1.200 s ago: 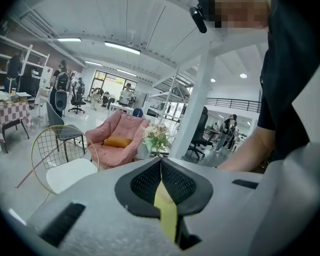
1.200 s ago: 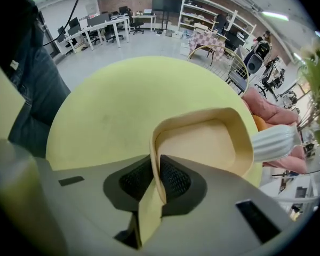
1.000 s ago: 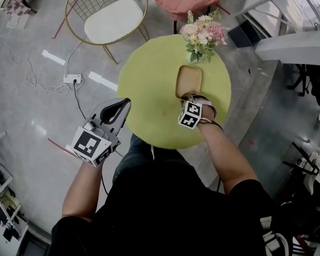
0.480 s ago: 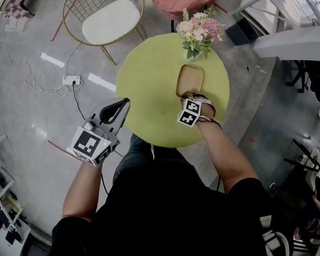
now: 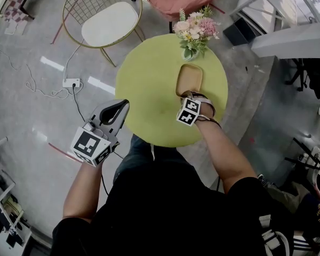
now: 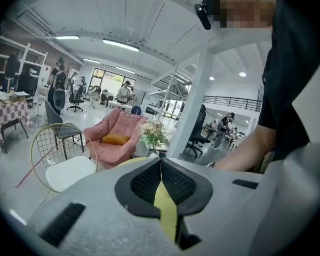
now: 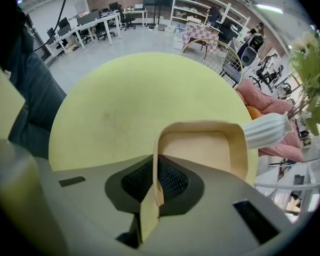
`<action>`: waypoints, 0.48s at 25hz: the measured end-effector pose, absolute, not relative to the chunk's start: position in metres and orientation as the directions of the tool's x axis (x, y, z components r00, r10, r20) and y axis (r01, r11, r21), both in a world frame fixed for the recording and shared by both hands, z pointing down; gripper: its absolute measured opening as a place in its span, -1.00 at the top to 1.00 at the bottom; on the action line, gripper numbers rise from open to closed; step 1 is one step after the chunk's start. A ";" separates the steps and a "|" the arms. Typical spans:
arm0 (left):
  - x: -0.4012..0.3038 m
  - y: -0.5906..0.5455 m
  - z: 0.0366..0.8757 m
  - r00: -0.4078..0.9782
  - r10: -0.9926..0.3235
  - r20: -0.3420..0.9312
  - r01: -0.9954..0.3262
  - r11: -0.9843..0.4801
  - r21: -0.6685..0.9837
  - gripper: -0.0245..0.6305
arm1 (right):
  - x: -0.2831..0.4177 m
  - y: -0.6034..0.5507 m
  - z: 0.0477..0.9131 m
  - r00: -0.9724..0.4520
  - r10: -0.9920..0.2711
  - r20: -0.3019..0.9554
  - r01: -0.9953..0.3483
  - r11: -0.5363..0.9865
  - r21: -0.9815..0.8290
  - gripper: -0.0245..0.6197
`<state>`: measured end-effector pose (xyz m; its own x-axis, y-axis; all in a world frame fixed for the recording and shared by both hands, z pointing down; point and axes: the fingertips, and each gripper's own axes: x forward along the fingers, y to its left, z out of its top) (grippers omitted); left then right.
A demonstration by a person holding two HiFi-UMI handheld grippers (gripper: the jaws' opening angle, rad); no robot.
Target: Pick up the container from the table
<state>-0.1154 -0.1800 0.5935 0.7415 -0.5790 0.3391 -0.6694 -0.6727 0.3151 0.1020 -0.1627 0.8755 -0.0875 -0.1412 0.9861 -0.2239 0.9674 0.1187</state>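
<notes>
We hold our left tool [image 5: 119, 107] low at our left side, tilted slightly downward, its 2 jaws together with nothing between them. Our right arm [image 5: 224, 148] reaches forward; our right tool [image 5: 190, 97] points straight down, its jaws pinched on the container's [image 5: 189, 80] near wall.

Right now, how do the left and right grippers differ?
The right gripper grips the wall of the container; the left gripper holds nothing. The right points down over the table; the left sits off its edge, nearer level. Both are shut.
</notes>
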 end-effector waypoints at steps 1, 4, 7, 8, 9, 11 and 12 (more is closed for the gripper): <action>-0.115 -0.178 0.593 0.744 -0.576 0.338 -0.666 -0.676 0.314 0.87 | 0.102 -0.163 0.874 -0.087 -0.144 0.986 -0.225 0.967 0.121 0.87; -0.115 -0.173 0.595 0.746 -0.571 0.343 -0.664 -0.678 0.315 0.87 | 0.101 -0.163 0.872 -0.092 -0.152 0.984 -0.228 0.965 0.128 0.87; -0.117 -0.170 0.599 0.740 -0.570 0.356 -0.670 -0.667 0.326 0.87 | 0.100 -0.162 0.871 -0.091 -0.157 0.983 -0.232 0.964 0.133 0.87; -0.116 -0.169 0.598 0.739 -0.570 0.359 -0.672 -0.663 0.331 0.87 | 0.100 -0.162 0.871 -0.091 -0.159 0.983 -0.232 0.963 0.134 0.87; -0.115 -0.168 0.597 0.739 -0.570 0.359 -0.672 -0.661 0.333 0.87 | 0.100 -0.162 0.870 -0.091 -0.159 0.983 -0.232 0.963 0.135 0.87; -0.114 -0.166 0.596 0.742 -0.570 0.353 -0.669 -0.668 0.327 0.87 | 0.098 -0.158 0.869 -0.090 -0.158 0.983 -0.231 0.964 0.134 0.87; -0.113 -0.164 0.595 0.744 -0.568 0.352 -0.666 -0.671 0.327 0.87 | 0.098 -0.156 0.868 -0.090 -0.157 0.983 -0.230 0.964 0.133 0.87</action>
